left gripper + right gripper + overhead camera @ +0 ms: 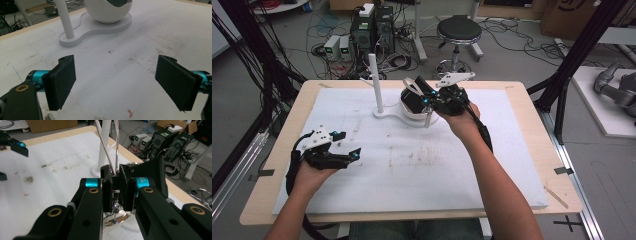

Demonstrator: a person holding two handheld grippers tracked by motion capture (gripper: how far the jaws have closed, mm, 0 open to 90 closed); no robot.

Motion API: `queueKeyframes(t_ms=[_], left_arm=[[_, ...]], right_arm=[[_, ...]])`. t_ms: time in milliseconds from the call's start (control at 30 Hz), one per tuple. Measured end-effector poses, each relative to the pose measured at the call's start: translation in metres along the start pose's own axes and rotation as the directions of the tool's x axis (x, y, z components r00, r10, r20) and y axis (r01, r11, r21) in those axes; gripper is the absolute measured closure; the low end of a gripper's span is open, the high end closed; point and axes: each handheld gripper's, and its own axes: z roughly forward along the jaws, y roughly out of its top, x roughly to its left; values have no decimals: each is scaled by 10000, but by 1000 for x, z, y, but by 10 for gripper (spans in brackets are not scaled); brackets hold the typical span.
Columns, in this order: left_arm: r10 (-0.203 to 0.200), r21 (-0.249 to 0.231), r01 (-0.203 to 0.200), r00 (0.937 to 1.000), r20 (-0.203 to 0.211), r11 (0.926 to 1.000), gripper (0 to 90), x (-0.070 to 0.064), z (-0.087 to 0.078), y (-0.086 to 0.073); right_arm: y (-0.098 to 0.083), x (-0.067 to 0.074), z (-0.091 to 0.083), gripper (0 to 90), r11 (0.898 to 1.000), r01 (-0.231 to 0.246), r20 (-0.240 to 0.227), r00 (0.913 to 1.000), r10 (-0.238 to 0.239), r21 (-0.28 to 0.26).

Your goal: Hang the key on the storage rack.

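The left tool [346, 145] is hovering wide open near the counter's [522, 180] left edge, holding nothing. The right tool [115, 191] is clamping a whisk's wire loops [113, 157] over the white bowl [107, 15] toward the far edge, beside an upright post [375, 82].

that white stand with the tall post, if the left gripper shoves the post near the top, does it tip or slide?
Probably tips before it slides: the post is tall and thin over a low flat base. The bowl sitting on the base's other lobe likely adds some ballast. The right gripper is clamped on a wire piece at the bowl, which may steady it.
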Motion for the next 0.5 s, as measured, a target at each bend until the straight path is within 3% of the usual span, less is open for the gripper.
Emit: queueKeyframes(t_ms=[100, 500], left_arm=[[3, -16, -3, 10000, 24, 10000, 169, 0, 0, 0], [-19, -59, 19, 10000, 15, 10000, 169, 0, -1, 0]], right_arm=[[12, 3, 8, 827, 9998, 171, -71, 9998, -172, -128], [56, 17, 45, 827, 9926, 1089, -131, 9940, -1084, 539]])
